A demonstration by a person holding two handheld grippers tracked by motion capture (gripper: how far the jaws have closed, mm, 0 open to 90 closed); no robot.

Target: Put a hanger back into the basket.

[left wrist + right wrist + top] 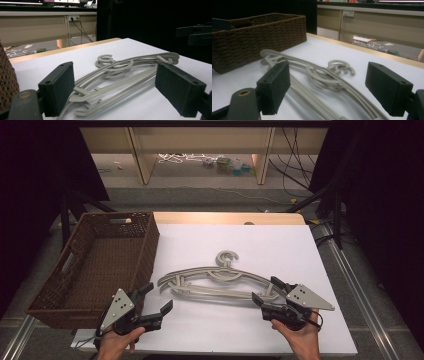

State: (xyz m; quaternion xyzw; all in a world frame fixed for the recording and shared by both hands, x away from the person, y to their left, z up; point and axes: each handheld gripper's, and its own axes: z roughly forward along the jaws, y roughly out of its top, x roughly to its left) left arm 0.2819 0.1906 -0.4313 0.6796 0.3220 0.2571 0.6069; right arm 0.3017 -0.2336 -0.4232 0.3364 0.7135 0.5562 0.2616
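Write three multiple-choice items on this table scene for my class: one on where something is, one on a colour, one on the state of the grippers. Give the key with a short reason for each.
1. Where does the wicker basket stand?
A. at the left edge of the table
B. at the table's right edge
C. on top of the hangers

2. What colour are the hangers?
A. red
B. light grey
C. black

3. How do the left gripper and the right gripper stand?
A. both shut on a hanger
B. one open, one shut
C. both open, holding nothing

Key:
1 A, the high view shows the basket at the left, beside the white table top.
2 B, the stacked hangers look pale grey in every view.
3 C, each gripper view shows its jaws wide apart, with the hangers lying on the table between and beyond them.
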